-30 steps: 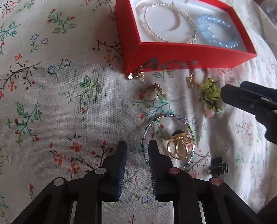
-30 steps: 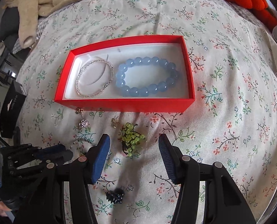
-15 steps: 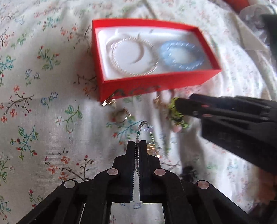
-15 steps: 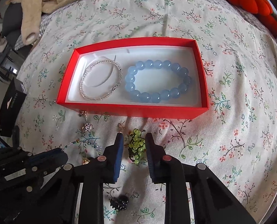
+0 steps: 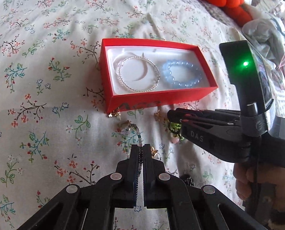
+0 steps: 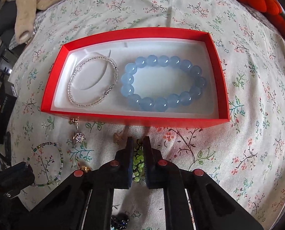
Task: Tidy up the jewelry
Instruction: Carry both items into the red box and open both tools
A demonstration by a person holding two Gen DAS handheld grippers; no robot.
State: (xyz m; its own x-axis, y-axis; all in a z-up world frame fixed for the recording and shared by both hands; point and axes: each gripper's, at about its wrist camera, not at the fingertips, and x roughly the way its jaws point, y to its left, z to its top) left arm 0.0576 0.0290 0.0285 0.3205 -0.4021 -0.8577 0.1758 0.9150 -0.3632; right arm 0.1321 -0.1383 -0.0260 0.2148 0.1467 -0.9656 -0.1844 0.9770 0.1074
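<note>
Two claws work over a bed (image 6: 248,88) spread with a floral sheet, with the red box (image 6: 134,117) lying straight ahead of both. The left claw (image 5: 140,149) has its fingers together, clamped on the bead strand (image 5: 137,134). In the left wrist view the strand runs up and away from the fingertips toward the box's near wall. In the right wrist view it shows as an open loop (image 6: 46,163) with its near edge caught at the left claw (image 6: 24,167).

The right claw (image 6: 138,143) is closing, and the green cluster (image 6: 138,161) sits between its fingers. The pads appear to press it from both sides. In the left wrist view that cluster (image 5: 174,127) shows just under the right claw's tip (image 5: 174,115).

The box holds a silver bracelet (image 6: 92,80) at its left end and a blue bracelet (image 6: 161,82) filling the middle and right. Its long axis runs across both claws' line of travel, so each load has to go forward and over the near wall.

- Nearer hand: the right claw is just beside that wall; the left claw is farther back and to the left.
- Free floor: the little bare lining lies inside the blue ring and along the walls.
- Loose pieces: small gold earrings (image 6: 77,137) rest on the sheet beside the near wall, in the left claw's path.
</note>
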